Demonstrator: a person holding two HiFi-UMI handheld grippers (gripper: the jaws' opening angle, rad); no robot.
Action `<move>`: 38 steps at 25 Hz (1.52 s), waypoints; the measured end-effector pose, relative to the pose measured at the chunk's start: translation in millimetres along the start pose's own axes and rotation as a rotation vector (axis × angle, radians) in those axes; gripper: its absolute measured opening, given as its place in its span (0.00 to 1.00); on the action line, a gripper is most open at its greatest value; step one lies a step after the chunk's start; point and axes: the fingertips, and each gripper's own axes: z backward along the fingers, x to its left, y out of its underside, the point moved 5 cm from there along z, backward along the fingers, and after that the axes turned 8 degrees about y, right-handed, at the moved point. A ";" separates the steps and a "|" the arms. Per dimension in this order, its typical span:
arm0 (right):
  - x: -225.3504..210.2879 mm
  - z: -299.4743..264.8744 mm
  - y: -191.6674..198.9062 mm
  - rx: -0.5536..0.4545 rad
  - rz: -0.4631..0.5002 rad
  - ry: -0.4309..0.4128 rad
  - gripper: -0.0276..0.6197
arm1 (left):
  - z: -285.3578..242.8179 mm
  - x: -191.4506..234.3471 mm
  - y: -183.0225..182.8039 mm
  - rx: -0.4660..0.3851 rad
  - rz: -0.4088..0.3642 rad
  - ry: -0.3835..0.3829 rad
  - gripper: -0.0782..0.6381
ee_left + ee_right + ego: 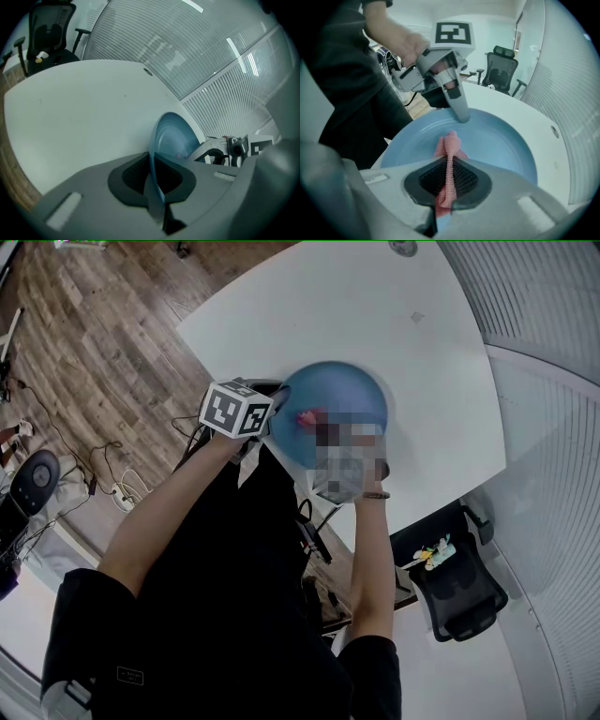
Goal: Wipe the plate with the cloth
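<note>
A blue plate (342,399) is held tilted above the white table, and my left gripper (267,423) is shut on its rim. Seen edge-on in the left gripper view, the plate (176,136) runs between the jaws of my left gripper (153,180). My right gripper (449,180) is shut on a pink cloth (449,154), whose free end rests on the plate's (497,138) inner face. The left gripper's fingers (457,101) clamp the far rim there. In the head view the cloth (305,415) shows as a small pink spot on the plate; a mosaic patch hides the right gripper.
The white table (375,315) has a round cable port (403,247) at its far edge. A black office chair (459,587) stands at the right, with wood floor and cables (112,488) at the left. A ribbed white wall (220,70) lies behind the table.
</note>
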 end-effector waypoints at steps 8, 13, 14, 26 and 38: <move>-56.7 -17.0 -19.1 -0.010 0.026 0.139 0.06 | -0.7 -0.6 -0.8 0.003 -0.007 0.001 0.13; -89.0 -24.8 -21.5 0.035 0.028 0.290 0.06 | -0.3 0.3 -1.2 0.002 -0.007 -0.001 0.13; -92.5 -25.3 -21.2 0.045 0.028 0.310 0.06 | -0.2 0.6 -1.1 0.003 -0.007 0.000 0.13; -85.4 -6.1 12.1 0.067 -0.065 0.378 0.05 | 1.6 1.6 -0.4 -0.027 0.023 -0.003 0.13; 1.9 3.6 7.8 0.019 0.018 0.210 0.05 | -1.2 2.6 -0.9 -0.026 0.038 -0.006 0.13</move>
